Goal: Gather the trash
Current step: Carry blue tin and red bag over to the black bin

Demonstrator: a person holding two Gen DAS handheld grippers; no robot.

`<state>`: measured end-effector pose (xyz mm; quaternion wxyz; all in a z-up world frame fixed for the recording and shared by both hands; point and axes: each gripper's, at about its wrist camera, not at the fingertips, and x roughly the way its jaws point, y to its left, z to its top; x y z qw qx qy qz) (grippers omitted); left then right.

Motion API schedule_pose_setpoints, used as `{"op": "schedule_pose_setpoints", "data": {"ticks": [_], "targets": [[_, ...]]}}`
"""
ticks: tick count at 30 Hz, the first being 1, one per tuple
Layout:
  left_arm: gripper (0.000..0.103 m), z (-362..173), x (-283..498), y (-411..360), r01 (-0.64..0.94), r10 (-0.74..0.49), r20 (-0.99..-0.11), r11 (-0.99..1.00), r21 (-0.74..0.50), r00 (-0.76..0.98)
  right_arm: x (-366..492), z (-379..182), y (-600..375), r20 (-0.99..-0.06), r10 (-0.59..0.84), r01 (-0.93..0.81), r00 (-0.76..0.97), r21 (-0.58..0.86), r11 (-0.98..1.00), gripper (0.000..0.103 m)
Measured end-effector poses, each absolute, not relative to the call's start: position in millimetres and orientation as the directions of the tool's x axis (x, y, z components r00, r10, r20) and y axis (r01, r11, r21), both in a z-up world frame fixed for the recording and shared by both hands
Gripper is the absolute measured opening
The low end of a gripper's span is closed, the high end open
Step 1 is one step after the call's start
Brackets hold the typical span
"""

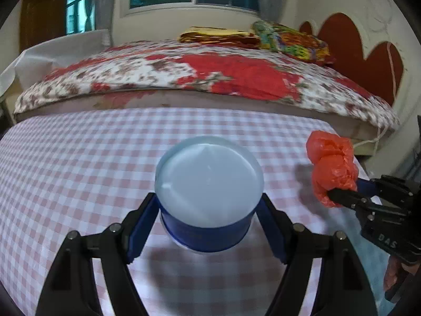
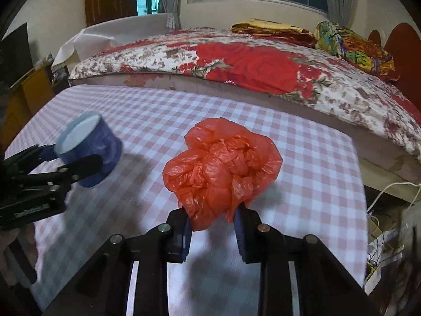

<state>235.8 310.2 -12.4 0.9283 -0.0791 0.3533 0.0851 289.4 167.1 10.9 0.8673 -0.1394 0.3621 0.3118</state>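
My left gripper point(image 1: 209, 210) is shut on a round blue tub point(image 1: 208, 184) with a pale lid and holds it above the pink checked tablecloth point(image 1: 79, 171). It shows at the left of the right wrist view point(image 2: 89, 150), blurred. My right gripper point(image 2: 213, 223) is shut on a crumpled red plastic bag point(image 2: 221, 166) and holds it over the table. The bag also shows at the right of the left wrist view point(image 1: 332, 168), clamped by the right gripper point(image 1: 339, 194).
A bed with a red floral cover point(image 2: 250, 63) runs along the table's far edge, with folded blankets point(image 2: 352, 44) on it. White cables point(image 2: 389, 192) hang past the table's right edge. A wooden cabinet point(image 2: 23, 92) stands at the left.
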Motion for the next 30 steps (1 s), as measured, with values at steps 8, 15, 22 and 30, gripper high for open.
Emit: {"op": "schedule_pose_setpoints", "data": {"ticks": [8, 15, 22, 30], "targets": [[0.076, 0.6, 216.5, 258.8, -0.112, 0.05, -0.641, 0.992, -0.056, 0.766, 253.9, 30.8, 112.6, -0.689, 0.418, -0.613, 0.592, -0.049, 0.789, 0.03], [0.076, 26.3, 197.2, 218.1, -0.033, 0.031, -0.608, 0.999, 0.008, 0.794, 222.6, 49.5, 61.1, -0.664, 0.397, -0.579, 0.634, -0.067, 0.813, 0.03], [0.076, 46.6, 177.8, 189.0, 0.014, 0.001, -0.583, 1.0, 0.021, 0.812, 189.3, 67.6, 8.0, -0.625, 0.387, -0.528, 0.678, -0.047, 0.848, 0.03], [0.076, 60.5, 158.0, 150.6, 0.073, -0.055, -0.564, 0.997, 0.01, 0.824, 159.9, 80.7, -44.8, -0.596, 0.36, -0.472, 0.718, -0.036, 0.881, 0.03]]}}
